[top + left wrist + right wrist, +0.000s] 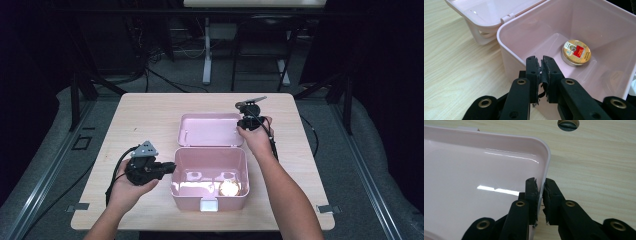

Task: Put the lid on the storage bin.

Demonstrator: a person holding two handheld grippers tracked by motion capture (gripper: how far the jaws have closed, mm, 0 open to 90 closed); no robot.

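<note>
I see a pale wooden table [150, 115] standing on grey carpet [60, 135], lit from above while the room around it falls into near black. Beyond the table's far edge a white post [206, 55] rises among dark cables [165, 80] on the floor. Black metal frame legs [75, 97] stand to either side of the table.

Light wood-grain surface [150, 115], rounded corners. Directly on it: open pink plastic box [209, 192] near the front edge, its hinged lid [210, 129] folded back flat on the surface behind it. Grey clips [78, 206] sit at both front corners. Round metal fitting [568, 124] is set into the wood beside the lid.
</note>
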